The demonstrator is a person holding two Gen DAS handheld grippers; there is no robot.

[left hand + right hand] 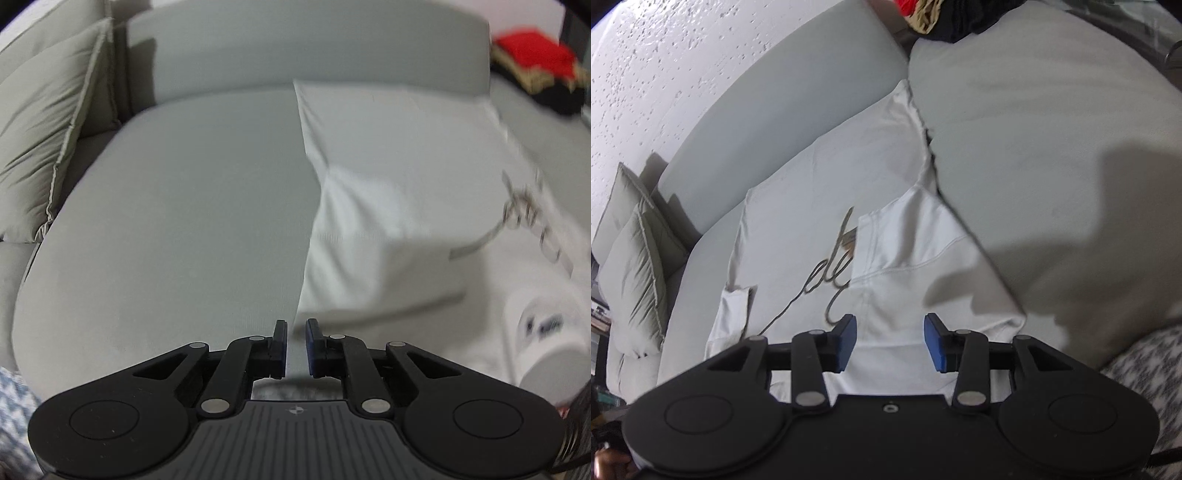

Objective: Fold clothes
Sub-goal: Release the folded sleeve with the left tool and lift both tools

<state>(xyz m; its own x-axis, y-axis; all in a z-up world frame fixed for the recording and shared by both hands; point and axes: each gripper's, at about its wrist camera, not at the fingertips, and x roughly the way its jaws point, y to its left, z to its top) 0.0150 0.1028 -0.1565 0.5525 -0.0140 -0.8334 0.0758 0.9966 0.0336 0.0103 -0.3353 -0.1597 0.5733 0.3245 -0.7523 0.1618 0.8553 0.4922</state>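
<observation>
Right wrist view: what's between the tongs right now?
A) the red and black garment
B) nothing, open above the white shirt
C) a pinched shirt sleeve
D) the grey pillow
B: the right tongs stand wide apart with nothing clamped between the blue pads, and the white shirt lies spread on the sofa beyond them.

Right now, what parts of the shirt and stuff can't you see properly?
- The writing on the white shirt: in the right wrist view a folded-over sleeve covers its end; in the left wrist view it is motion-blurred.
- The shirt's near hem: hidden behind the right tool.
- The red and black clothes: blurred in the left view, cut off by the top edge in the right view.
</observation>
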